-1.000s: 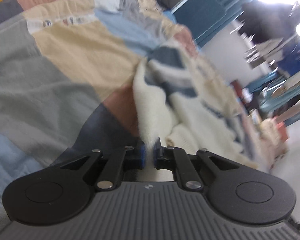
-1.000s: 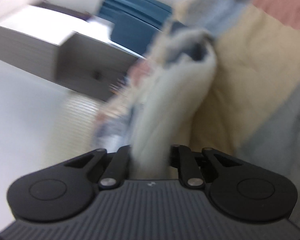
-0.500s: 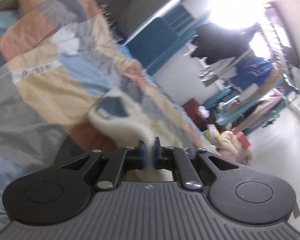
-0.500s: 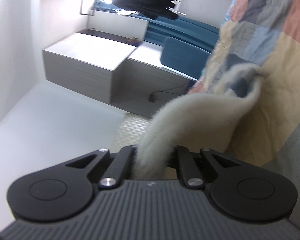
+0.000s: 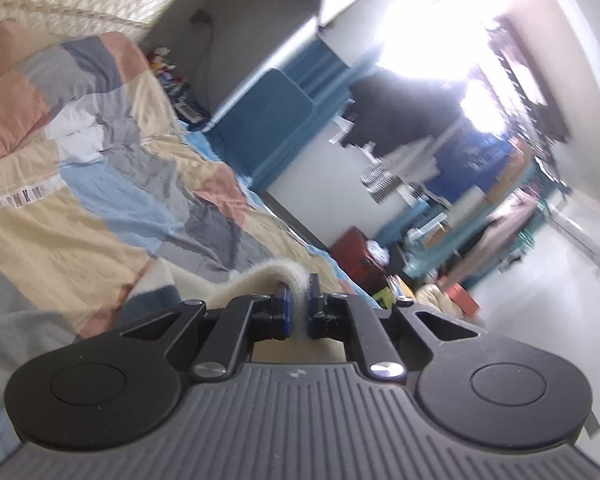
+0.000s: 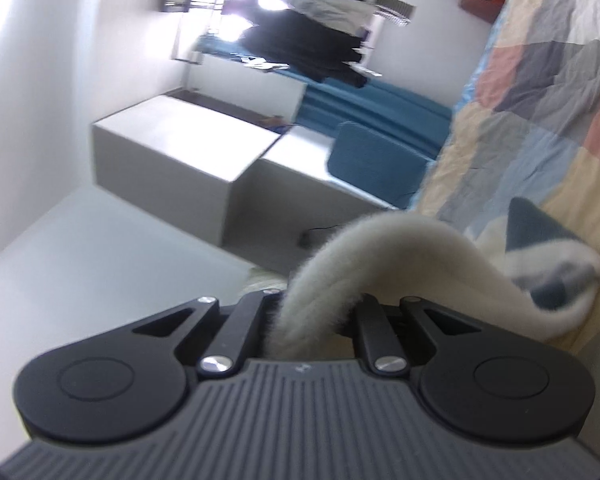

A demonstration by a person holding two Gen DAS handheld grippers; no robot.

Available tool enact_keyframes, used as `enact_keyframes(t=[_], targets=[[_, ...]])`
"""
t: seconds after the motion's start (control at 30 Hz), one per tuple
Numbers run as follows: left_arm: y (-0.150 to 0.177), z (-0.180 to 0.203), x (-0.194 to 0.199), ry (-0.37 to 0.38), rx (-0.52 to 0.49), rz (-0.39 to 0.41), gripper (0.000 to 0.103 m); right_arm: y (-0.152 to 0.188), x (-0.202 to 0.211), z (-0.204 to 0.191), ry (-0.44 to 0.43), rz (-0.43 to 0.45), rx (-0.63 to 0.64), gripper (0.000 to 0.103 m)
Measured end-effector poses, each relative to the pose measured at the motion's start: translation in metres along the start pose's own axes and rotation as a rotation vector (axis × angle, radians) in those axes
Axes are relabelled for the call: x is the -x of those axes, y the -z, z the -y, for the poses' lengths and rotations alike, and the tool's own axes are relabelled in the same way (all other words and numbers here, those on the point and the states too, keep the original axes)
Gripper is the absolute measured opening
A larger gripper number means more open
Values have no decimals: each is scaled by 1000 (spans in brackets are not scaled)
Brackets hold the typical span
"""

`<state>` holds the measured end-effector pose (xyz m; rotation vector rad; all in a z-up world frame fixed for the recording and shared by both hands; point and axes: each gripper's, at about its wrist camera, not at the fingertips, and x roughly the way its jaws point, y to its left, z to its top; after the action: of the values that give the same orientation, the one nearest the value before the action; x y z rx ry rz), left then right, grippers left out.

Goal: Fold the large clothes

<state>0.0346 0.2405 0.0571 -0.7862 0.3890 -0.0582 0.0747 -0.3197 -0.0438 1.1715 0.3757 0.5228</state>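
**Garment gripped, fold not yet made**

You have the left gripper (image 5: 298,306) and right gripper (image 6: 314,322) each pinching the fuzzy cream sweater (image 6: 400,256), which trails toward three o'clock onto the patchwork quilt (image 5: 79,216). All folding remains.

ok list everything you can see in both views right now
fuzzy sweater: one, cream with grey-blue patches, partly lifted off the bed, pinched by both claws
patchwork quilt: one, beige, grey, pink and blue blocks, covering the bed
blue chair: one, teal, beside the bed
white cabinet: one, white, against the wall
hanging clothes: several, mostly black and white, by the bright window
red case: one, dark red, on the floor past the bed
left claw: one, black with blue pads, shut on the sweater
right claw: one, black, shut on the sweater
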Motion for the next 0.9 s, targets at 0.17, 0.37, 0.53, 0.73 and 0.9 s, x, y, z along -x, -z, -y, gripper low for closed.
enact_keyframes(t=[0.17,0.37,0.53,0.73,0.9], targets=[[-14,-15,-69,-79,55,64,8,-22,-50,13,103,17,-7,10],[-22,-41,-161,-148,60,80,8,-39,-107,33,215,30,-16,10],[-18,-83,-238,-188,38,58,8,-50,-162,79,290,-15,48,10],[-4,-150,-329,-237,105,-31,9,-48,-217,139,411,-79,76,10],[0,-184,-381,-254,94,-90,9,-44,-254,171,493,-96,136,10]])
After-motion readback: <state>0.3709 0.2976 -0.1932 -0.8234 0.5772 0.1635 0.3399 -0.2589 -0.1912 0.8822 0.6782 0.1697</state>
